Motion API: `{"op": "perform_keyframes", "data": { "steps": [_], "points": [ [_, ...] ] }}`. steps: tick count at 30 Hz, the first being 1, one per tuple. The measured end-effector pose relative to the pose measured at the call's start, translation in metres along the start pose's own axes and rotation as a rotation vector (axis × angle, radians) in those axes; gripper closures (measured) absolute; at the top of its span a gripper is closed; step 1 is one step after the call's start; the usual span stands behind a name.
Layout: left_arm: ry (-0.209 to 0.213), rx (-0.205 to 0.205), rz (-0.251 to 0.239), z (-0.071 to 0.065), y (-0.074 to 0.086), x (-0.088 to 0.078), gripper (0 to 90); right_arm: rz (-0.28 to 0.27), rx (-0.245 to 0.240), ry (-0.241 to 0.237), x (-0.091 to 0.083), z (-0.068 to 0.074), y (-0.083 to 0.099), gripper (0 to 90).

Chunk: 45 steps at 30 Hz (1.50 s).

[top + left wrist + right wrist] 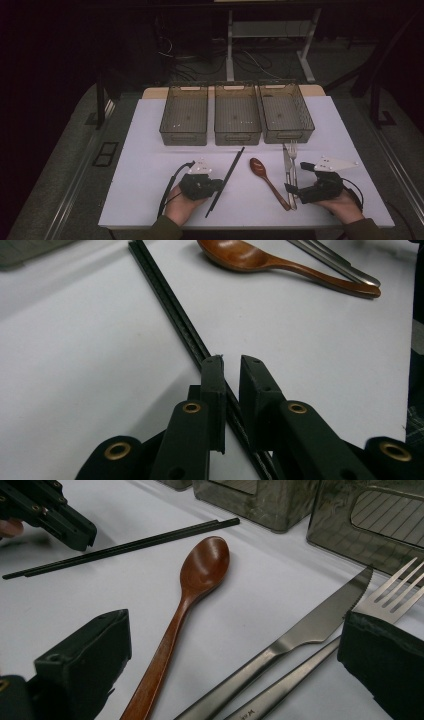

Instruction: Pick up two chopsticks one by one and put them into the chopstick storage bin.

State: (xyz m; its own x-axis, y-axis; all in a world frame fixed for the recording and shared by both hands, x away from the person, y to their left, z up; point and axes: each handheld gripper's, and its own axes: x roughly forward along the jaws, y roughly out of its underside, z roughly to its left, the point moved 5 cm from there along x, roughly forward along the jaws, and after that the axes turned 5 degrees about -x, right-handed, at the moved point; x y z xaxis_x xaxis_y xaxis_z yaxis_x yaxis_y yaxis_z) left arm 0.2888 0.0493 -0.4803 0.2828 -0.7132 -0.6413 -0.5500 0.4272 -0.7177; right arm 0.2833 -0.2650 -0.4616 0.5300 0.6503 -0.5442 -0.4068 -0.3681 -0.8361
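A white desk (150,165) seen from above, with a person's two hands each holding a pair of black tongs near its front edge. The left tongs (231,371) have their jaws drawn narrow around a pair of black chopsticks (170,307), which lie flat on the desk and run diagonally away from the tongs. The sticks pass between the two pads; whether the pads are already pressing on them cannot be told, since a thin gap shows beside one pad. The right tongs (235,670) stand wide, holding nothing, with a wooden spoon (200,575), a knife (320,620) and a fork (395,592) lying between and just beyond their jaws. Three empty mesh bins (237,120) stand in a row at the far side, well beyond both tongs.

Risks, as a judgement: the chopsticks are two thin, separate sticks lying side by side. The jaws may close on only one, leaving the other behind, or squeeze them so they roll and scissor apart. The grip sits near one end, so the long free length could droop and swing on lifting, knocking the spoon just to its right.
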Motion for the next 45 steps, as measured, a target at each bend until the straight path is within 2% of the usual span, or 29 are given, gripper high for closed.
{"op": "perform_keyframes", "data": {
  "steps": [6,8,14,23,28,30,32,36,41,45],
  "points": [
    [-0.020,0.008,0.012,0.003,0.001,0.002,79.6,-0.001,0.000,0.000,0.000,-0.001,0.000,0.1],
    [-0.019,-0.003,0.019,0.002,0.003,0.003,79.6,-0.001,0.000,-0.001,0.000,0.000,0.000,0.1],
    [-0.030,0.015,0.028,0.003,0.003,0.004,79.5,-0.002,-0.001,0.000,0.000,-0.001,0.000,0.1],
    [-0.098,0.050,0.045,0.011,0.003,-0.003,79.5,-0.005,0.001,0.000,-0.001,-0.001,0.000,0.1],
    [-0.161,0.031,0.047,0.023,0.003,-0.010,79.6,-0.006,0.000,0.000,-0.001,-0.001,0.000,0.1],
    [-0.172,0.023,0.045,0.028,0.003,-0.013,79.6,-0.006,0.004,0.001,-0.001,-0.001,0.000,0.1],
    [-0.168,0.023,0.047,0.030,0.003,-0.014,79.7,-0.006,0.001,0.000,-0.001,-0.001,0.000,0.1],
    [-0.158,-0.011,-0.004,0.029,-0.002,-0.013,77.6,-0.006,0.003,0.000,-0.001,-0.001,0.000,0.1],
    [-0.152,-0.038,-0.041,0.035,-0.011,-0.005,77.1,-0.004,0.000,0.001,-0.001,-0.001,0.000,0.1],
    [-0.144,-0.041,-0.035,0.035,-0.013,0.004,78.1,-0.005,0.000,0.002,-0.001,-0.001,0.000,0.1]
  ]
}}
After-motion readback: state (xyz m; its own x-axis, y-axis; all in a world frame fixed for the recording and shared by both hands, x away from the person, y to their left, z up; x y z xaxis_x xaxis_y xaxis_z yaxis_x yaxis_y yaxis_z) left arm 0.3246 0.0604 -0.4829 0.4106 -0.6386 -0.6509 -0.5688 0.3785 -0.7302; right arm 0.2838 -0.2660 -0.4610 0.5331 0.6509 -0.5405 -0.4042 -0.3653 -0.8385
